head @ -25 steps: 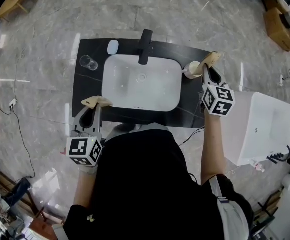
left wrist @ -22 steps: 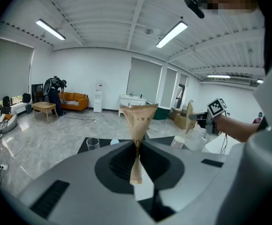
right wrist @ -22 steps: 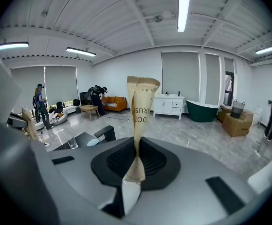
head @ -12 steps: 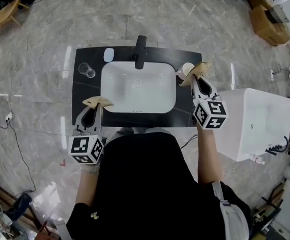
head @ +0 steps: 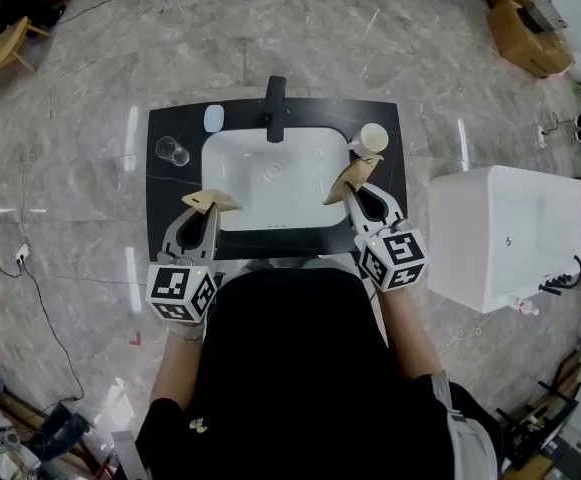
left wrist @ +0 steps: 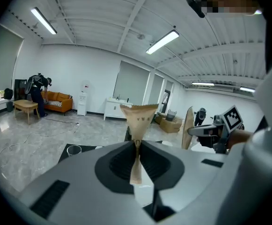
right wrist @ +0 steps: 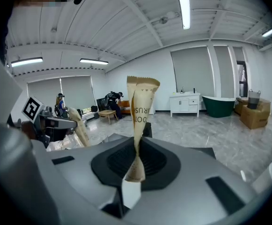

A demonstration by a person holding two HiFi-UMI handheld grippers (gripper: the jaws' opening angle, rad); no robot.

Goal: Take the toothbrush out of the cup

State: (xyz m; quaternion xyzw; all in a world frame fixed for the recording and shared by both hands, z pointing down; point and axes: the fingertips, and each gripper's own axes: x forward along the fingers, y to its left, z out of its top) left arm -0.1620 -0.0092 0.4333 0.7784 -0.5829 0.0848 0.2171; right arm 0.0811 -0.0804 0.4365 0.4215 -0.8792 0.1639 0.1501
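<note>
A white cup (head: 373, 138) stands on the black counter (head: 173, 186), right of the white sink (head: 273, 181). I cannot make out a toothbrush in it. My right gripper (head: 353, 175) hovers over the sink's right rim, a short way in front of the cup, and its tan paper-wrapped fingertips (right wrist: 143, 90) are pressed together with nothing between them. At the sink's front left corner, my left gripper (head: 210, 200) is also shut and empty, with its tan tips (left wrist: 139, 112) touching. Each gripper view shows the other gripper off to the side.
A black faucet (head: 275, 106) rises behind the sink. A clear glass (head: 173, 152) and a small pale oval item (head: 214, 119) sit on the counter's left part. A large white box (head: 505, 233) stands on the floor to the right. Marble floor surrounds the counter.
My right gripper has pulled back from the cup, toward me and to the left, over the sink's right rim. The left gripper has edged slightly toward the sink.
</note>
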